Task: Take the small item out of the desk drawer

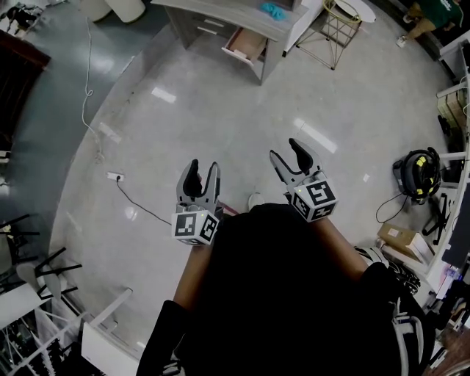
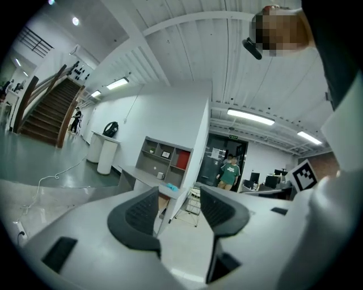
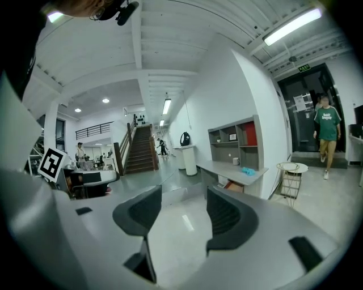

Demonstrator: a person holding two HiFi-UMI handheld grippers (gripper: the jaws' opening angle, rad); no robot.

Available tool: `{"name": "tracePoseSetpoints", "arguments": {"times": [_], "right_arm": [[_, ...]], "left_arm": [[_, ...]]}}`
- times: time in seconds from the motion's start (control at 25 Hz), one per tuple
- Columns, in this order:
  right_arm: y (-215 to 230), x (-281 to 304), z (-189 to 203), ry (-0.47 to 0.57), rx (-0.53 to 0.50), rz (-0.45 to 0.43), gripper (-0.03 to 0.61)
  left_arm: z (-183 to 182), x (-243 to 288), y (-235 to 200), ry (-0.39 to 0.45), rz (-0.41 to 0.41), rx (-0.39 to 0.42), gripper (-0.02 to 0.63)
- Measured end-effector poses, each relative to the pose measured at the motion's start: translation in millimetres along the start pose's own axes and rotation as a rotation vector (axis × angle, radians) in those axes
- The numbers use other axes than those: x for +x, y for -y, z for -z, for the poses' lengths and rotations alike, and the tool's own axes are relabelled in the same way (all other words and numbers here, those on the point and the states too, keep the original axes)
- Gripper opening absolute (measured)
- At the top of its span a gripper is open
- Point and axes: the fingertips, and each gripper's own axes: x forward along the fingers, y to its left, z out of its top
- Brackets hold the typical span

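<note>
Far ahead of the left gripper (image 1: 204, 167) and right gripper (image 1: 284, 149), the desk (image 1: 220, 16) is cut off by the head view's top edge. Its open drawer (image 1: 246, 45) is too small to show any contents. The blue thing (image 1: 275, 10) on the desk cannot be identified. Beyond the right gripper, a person in green (image 1: 432, 11) is cropped at the corner.

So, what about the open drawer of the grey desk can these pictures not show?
Inside of the open light-wood drawer, head view: too far and small to show any item.
The teal thing on the grey desk, all views: too small to identify.
Desk's back, head view: cut off by the top edge.
</note>
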Motion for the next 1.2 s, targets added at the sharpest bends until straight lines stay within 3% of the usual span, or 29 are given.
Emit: {"name": "tracePoseSetpoints", "arguments": {"times": [0.16, 0.44, 1.0, 1.2], "right_arm": [[3.0, -4.8, 17.8, -0.019, 0.03, -0.008, 0.249], [5.2, 2.4, 25.7, -0.034, 0.042, -0.055, 0.253], [31.0, 4.4, 19.7, -0.019, 0.058, -0.042, 0.254], [21.4, 24.1, 20.1, -0.053, 0.041, -0.06, 0.253]], "left_arm": [[19.4, -1.0, 3.6, -0.048, -0.01, 0.004, 0.249], [32.4, 2.2, 10.0, -0.099, -0.009, 0.016, 0.25], [20.7, 30.6, 34.0, -0.069, 0.023, 0.057, 0.25], [16.9, 32.6, 12.6, -0.07, 0.009, 0.045, 0.25]]}}
